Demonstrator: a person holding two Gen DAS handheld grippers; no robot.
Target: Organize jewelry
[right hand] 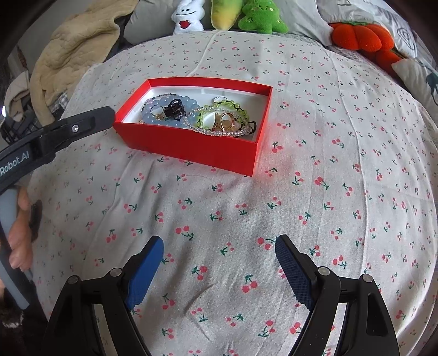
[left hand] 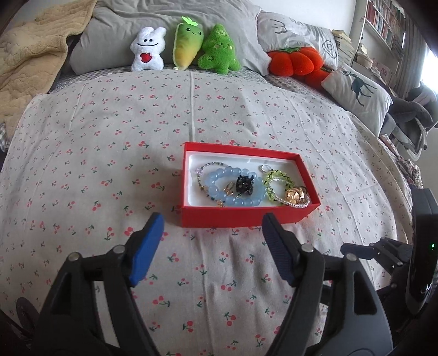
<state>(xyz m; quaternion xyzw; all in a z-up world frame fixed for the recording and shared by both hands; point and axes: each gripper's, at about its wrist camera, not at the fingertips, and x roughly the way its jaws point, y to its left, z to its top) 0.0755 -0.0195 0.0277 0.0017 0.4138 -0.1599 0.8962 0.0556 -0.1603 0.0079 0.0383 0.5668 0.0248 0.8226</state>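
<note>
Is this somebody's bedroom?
Most likely a bedroom. The red jewelry box sits on a bed with a cherry-print sheet, pillows and plush toys line the far end, and a bookshelf stands behind.

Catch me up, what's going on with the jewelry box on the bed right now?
Nothing is being held. The left gripper and the right gripper are both open and empty, above the cherry-print bedsheet. The open red cardboard box sits on the sheet, holding the jewelry: a pale blue bead bracelet, a black claw hair clip, a yellow-green bead bracelet and a gold flower piece. No jewelry shows outside the box.
</note>
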